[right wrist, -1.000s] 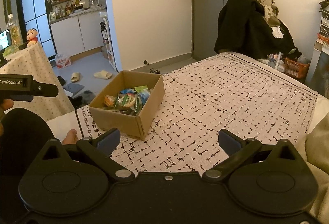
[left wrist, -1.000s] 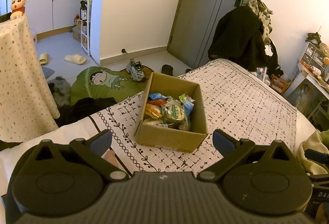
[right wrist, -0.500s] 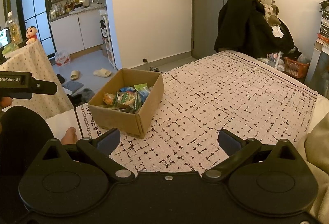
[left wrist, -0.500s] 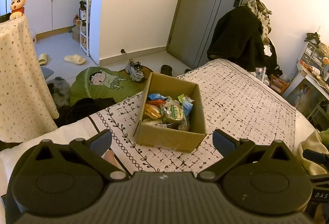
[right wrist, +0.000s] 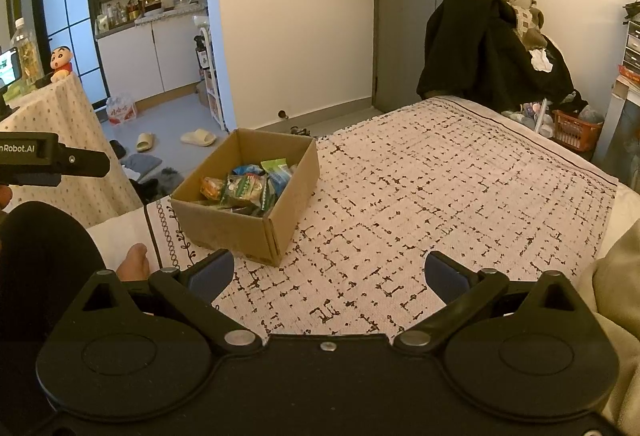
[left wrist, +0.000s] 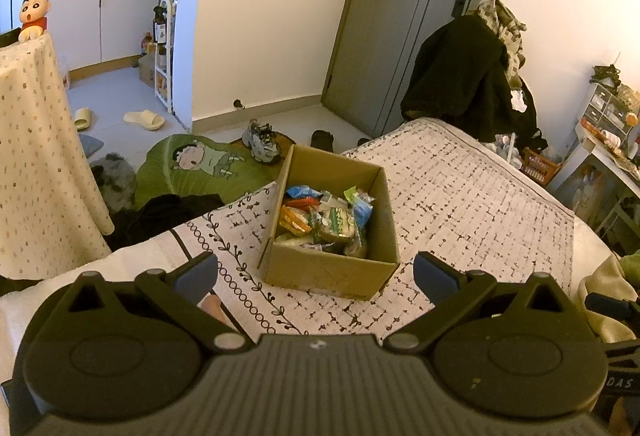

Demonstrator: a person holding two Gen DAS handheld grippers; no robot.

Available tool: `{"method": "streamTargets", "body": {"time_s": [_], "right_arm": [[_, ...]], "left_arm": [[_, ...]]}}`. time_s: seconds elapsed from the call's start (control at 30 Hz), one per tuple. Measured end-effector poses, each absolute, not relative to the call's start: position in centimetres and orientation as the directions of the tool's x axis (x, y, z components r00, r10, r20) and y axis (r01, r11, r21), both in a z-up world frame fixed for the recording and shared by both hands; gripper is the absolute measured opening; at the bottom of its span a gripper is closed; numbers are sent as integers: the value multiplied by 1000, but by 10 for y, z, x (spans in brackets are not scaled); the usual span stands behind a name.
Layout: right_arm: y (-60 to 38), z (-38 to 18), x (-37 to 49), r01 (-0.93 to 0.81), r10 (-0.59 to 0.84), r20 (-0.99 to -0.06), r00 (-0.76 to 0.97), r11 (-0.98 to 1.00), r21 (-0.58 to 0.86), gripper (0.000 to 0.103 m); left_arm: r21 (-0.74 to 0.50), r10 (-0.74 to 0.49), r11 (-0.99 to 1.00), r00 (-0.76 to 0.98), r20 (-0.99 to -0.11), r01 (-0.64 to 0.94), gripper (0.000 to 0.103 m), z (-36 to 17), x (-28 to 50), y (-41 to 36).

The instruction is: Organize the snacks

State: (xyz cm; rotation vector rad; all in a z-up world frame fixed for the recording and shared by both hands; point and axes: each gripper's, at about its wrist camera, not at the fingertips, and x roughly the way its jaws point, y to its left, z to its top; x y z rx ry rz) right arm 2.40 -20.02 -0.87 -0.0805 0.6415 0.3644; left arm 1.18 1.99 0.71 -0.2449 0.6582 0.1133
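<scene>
Meanwhile both the left claw (left wrist: 316, 272) and right claw (right wrist: 328, 274) gape empty, cardboard box (left wrist: 328, 270) near the bedspread (right wrist: 440, 196) edge.

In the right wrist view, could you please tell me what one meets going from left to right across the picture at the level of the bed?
Left tongs → cardboard box holding snack packets → patterned bedspread → orange basket.
</scene>
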Motion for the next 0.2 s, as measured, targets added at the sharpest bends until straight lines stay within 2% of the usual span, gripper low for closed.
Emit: {"method": "streamTargets", "body": {"time_s": [0.2], "right_arm": [[-200, -8, 24, -355, 307, -600, 739, 934, 40, 103]], "left_arm": [[-191, 22, 965, 785, -619, -178, 103, 6, 11, 19]]}}
